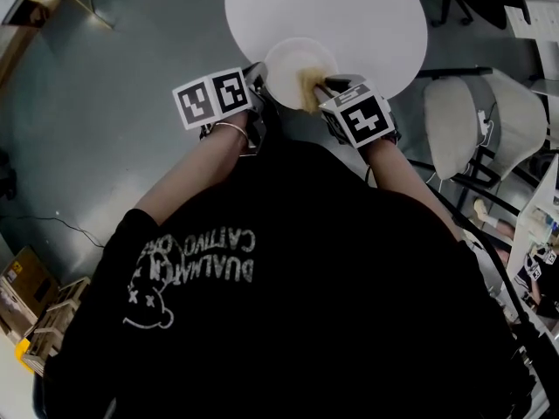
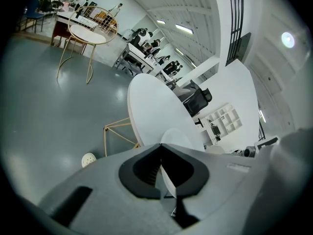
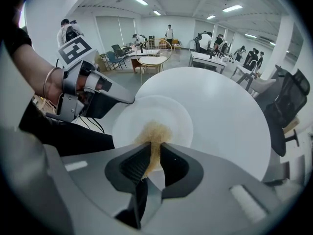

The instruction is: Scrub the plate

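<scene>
A white plate (image 1: 293,59) lies near the front edge of a round white table (image 1: 358,7). My left gripper (image 1: 262,81) is shut on the plate's left rim; in the left gripper view the plate (image 2: 178,138) runs edge-on into the closed jaws of that gripper (image 2: 160,146). My right gripper (image 1: 320,85) is shut on a tan scrubbing pad (image 1: 307,90) that rests on the plate's near right part. The right gripper view shows the pad (image 3: 154,133) sticking out from the right gripper (image 3: 156,143) onto the plate (image 3: 168,111), with the left gripper (image 3: 128,100) clamped on the rim.
Two pale chairs (image 1: 458,125) stand right of the table. Cardboard boxes (image 1: 26,278) sit on the grey floor at lower left. A black office chair (image 3: 288,102) is beyond the table. A small gold-legged table (image 2: 90,33) and people at desks are far off.
</scene>
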A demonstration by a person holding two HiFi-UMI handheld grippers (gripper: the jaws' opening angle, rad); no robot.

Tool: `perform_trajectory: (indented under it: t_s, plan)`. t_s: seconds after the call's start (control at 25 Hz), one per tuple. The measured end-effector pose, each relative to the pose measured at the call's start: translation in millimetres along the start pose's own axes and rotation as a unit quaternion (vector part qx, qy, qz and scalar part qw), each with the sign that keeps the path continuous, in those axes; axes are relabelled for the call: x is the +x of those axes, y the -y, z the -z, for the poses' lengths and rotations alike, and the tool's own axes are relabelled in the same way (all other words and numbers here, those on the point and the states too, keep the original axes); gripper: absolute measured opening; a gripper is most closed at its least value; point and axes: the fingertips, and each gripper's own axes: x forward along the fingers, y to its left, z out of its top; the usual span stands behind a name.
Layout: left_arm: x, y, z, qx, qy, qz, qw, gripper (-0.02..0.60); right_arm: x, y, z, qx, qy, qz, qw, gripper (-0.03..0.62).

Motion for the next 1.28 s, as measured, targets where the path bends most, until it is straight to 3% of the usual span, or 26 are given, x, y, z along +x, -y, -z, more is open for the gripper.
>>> perform_trajectory:
  t_s: [0.44,0.64,0.84,1.0,1.12,1.28]
  plan:
    - [1,-1,-4,-0.007,0.007,0.013,0.9999,0.003,-5,16,13,-0.004,-0.024,0.031,0.999,0.074]
    - [5,6,-9,0.011,0.007,0.02,0.9997,0.003,-11,25,24,0.002,-0.037,0.041,0.998,0.074]
    - [3,9,-11,0.011,0.008,0.02,0.9997,0.003,-20,29,26,0.042,-0.045,0.041,0.997,0.074]
    - [3,4,-15,-0.003,0.019,0.012,0.9997,0.003,-34,51,15,0.06,-0.025,0.074,0.995,0.074]
    - [3,-1,-18,-0.01,0.037,-0.002,0.9993,0.003,-34,50,-6,0.128,0.035,0.029,0.991,0.077]
    - [0,-4,-13,-0.016,0.044,-0.014,0.9988,0.003,-21,12,-37,0.224,0.097,-0.092,0.965,0.077]
